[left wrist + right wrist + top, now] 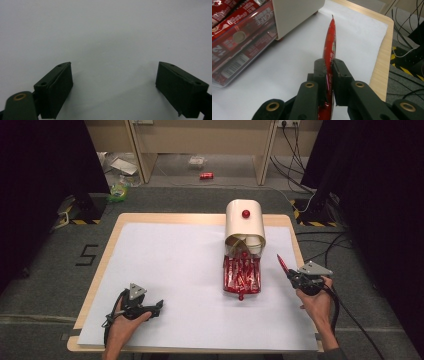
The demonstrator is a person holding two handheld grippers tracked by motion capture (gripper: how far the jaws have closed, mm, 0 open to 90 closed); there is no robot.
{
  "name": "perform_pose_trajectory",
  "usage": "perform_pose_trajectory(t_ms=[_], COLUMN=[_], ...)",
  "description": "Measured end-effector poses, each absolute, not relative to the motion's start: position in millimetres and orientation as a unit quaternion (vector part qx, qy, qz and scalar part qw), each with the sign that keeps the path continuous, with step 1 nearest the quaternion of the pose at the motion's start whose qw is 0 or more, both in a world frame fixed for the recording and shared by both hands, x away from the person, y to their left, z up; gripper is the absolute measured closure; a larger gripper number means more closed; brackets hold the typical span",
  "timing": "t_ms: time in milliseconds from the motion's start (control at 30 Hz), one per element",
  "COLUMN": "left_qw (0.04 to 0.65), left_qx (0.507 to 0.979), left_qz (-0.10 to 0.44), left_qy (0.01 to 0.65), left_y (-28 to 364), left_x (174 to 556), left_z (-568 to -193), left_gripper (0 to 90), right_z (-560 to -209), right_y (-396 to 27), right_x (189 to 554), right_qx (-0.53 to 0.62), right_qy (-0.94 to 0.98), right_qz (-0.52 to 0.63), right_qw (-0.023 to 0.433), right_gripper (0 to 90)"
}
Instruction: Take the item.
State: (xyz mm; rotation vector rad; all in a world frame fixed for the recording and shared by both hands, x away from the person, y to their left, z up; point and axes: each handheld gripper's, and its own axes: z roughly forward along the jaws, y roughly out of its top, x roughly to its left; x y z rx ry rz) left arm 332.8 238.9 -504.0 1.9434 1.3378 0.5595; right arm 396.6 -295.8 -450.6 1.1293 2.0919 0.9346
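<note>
Right of the drawer [242, 276] of red sachets, the right gripper [329, 65] pinches one sachet [330, 42] edge-on, jaws clamped. That slick foil could swivel or slip out. Left gripper [159, 306] rests wide open, empty, on the paper [170, 270].

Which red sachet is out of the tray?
The sachet pinched in the right gripper, held edge-up over the white sheet. The other sachets lie packed in the clear tray under the cream dispenser.
</note>
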Motion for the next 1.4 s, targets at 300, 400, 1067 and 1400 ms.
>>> perform_pose_trajectory(t_ms=[300,400,1067,1400], left_qw=[0.351,0.351,0.35,0.35], left_qx=[0.751,0.75,0.751,0.751], left_qz=[0.216,0.216,0.217,0.216], left_qy=[0.517,0.517,0.517,0.517], left_y=[238.8,238.8,238.8,238.8], left_x=[332.8,332.8,332.7,332.8], left_z=[-504.0,-504.0,-504.0,-504.0], left_gripper=[13.3,13.3,13.3,13.3], right_z=[-459.7,-462.6,-471.0,-471.8], right_y=[-293.1,-291.5,-291.3,-291.3], right_x=[406.8,408.4,424.4,429.4], right_qx=[0.425,0.426,0.432,0.432], right_qy=[0.787,0.789,0.793,0.793], right_qz=[0.345,0.343,0.335,0.334], right_qw=[0.285,0.28,0.27,0.27], right_gripper=[82.7,82.6,82.5,82.4])
